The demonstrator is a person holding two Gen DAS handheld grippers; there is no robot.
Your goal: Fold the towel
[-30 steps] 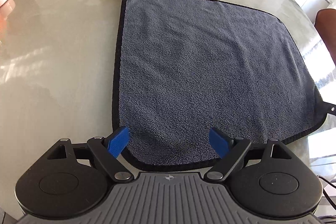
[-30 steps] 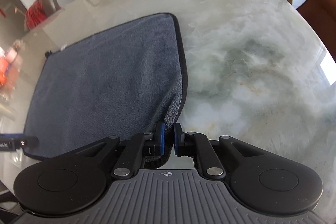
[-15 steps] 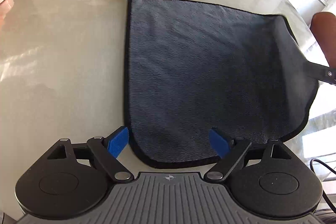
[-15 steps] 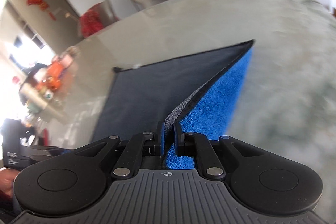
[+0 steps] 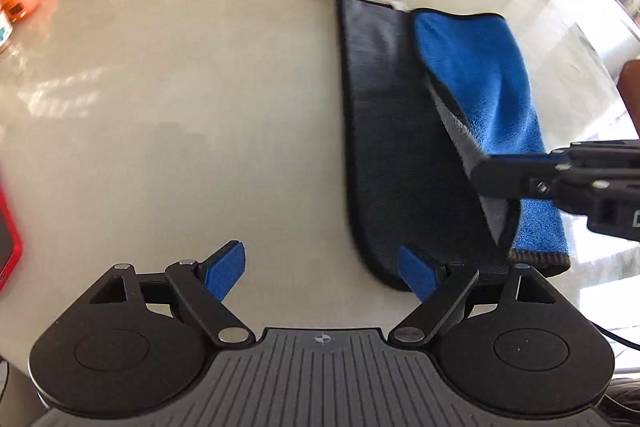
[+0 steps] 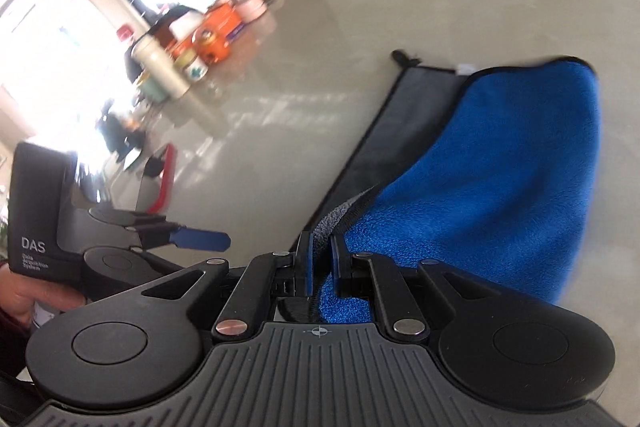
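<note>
Since a second ago the right gripper has been carrying the towel's right edge over leftward, exposing its blue underside. Its jaws are pinching that edge tight. The left gripper is hovering with jaws spread wide, empty, near the towel's near corner on the table.

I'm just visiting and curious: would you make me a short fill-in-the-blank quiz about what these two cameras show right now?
1. The right gripper is shut on an edge of the ____.
2. The towel's turned-over underside is coloured ____.
3. The left gripper has its jaws ____ and holds nothing.
4. The towel lies on a pale, glossy ____.

Missing words: towel; blue; open; table
</note>
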